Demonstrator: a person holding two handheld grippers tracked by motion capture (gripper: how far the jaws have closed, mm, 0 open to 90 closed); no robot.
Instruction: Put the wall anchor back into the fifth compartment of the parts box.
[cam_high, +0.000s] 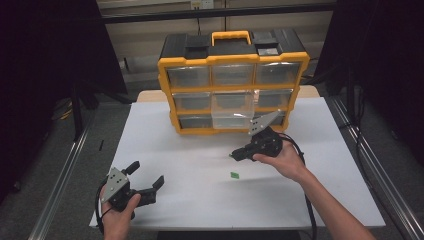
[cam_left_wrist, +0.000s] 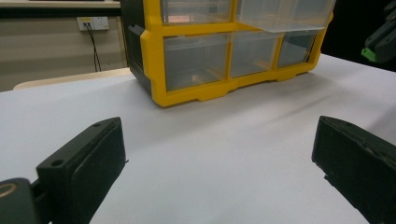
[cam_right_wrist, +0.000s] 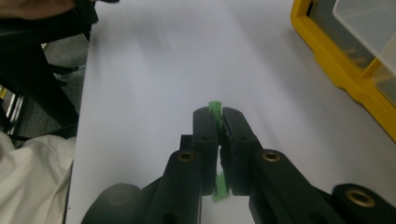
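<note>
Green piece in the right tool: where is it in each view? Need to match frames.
High view: the green piece is near the centre, at the tip of the right tool, just left of the hand.
Left gripper view: upper part of the far right edge.
Right gripper view: centre, poking out between the shut jaws.
Shared landmark: the yellow organizer.

The right tongs (cam_right_wrist: 218, 116) hide most of the green piece (cam_right_wrist: 215, 108) (only ends show).
</note>
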